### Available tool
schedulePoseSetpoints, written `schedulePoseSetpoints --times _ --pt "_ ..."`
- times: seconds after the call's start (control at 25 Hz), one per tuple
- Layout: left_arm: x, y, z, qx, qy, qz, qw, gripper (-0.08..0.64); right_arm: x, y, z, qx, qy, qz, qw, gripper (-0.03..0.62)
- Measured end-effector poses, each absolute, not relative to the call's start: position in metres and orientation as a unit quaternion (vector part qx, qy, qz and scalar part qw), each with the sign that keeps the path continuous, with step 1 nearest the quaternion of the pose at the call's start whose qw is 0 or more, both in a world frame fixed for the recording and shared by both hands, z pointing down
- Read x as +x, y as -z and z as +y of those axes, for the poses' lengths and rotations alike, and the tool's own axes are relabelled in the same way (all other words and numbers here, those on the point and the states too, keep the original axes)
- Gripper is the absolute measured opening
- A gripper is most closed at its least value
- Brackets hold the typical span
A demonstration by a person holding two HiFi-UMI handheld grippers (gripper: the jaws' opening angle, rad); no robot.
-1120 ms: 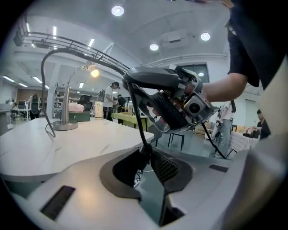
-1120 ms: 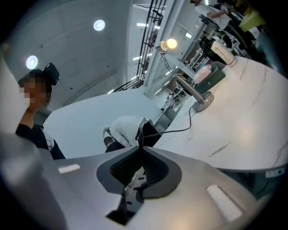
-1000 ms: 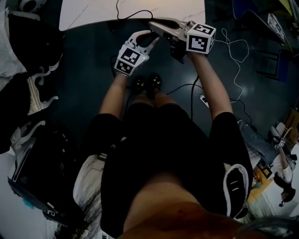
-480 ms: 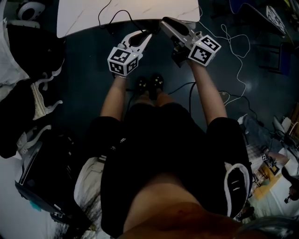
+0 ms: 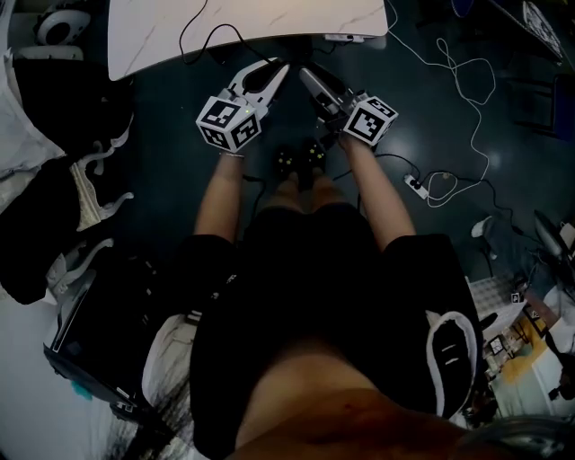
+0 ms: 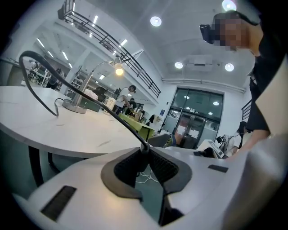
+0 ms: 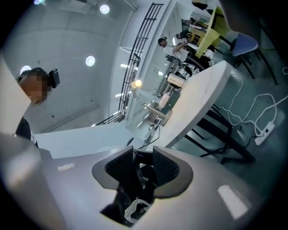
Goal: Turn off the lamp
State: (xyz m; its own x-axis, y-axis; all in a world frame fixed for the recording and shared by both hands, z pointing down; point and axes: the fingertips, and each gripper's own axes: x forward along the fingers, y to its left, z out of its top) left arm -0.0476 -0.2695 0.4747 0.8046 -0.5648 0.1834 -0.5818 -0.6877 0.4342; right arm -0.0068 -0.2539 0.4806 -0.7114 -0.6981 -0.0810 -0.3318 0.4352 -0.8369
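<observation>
Black cable (image 6: 121, 124) pinched between jaws; lamp (image 6: 79, 106) well beyond.

Desk lamp (image 6: 86, 87): slim metal arm rising at a tilt from a round flat base (image 6: 75, 106), head bent forward. Bulb (image 6: 119, 70) glowing warm; lamp on. Stands upright, far back on the white table (image 6: 54, 130). Black cable (image 6: 121, 120) arches off the tabletop beside the base.

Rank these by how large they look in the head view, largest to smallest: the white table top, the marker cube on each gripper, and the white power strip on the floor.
1. Table top.
2. Left marker cube and right marker cube: alike, so tied; both sit nearer the camera.
3. Power strip.
</observation>
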Motion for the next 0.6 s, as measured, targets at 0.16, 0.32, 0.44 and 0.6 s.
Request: schedulePoseSetpoints --times 0.16,0.32,0.44,0.6 --pt "-0.045 -0.473 -0.268 0.919 -0.003 -0.303 0.254 0.067 -0.011 -0.497 -0.254 -0.308 0.456 0.8 0.239 0.129" --pt "-0.041 -0.471 -0.268 0.918 0.008 -0.293 0.266 0.067 -0.013 -0.501 -0.254 -0.285 0.47 0.79 0.272 0.17" --pt "-0.043 -0.472 -0.269 0.917 0.012 -0.292 0.272 0.067 -0.013 -0.499 -0.255 -0.274 0.467 0.791 0.284 0.17" --pt "-0.044 -0.474 -0.268 0.917 0.009 -0.29 0.273 0.067 -0.014 -0.501 -0.253 -0.265 0.463 0.8 0.275 0.178"
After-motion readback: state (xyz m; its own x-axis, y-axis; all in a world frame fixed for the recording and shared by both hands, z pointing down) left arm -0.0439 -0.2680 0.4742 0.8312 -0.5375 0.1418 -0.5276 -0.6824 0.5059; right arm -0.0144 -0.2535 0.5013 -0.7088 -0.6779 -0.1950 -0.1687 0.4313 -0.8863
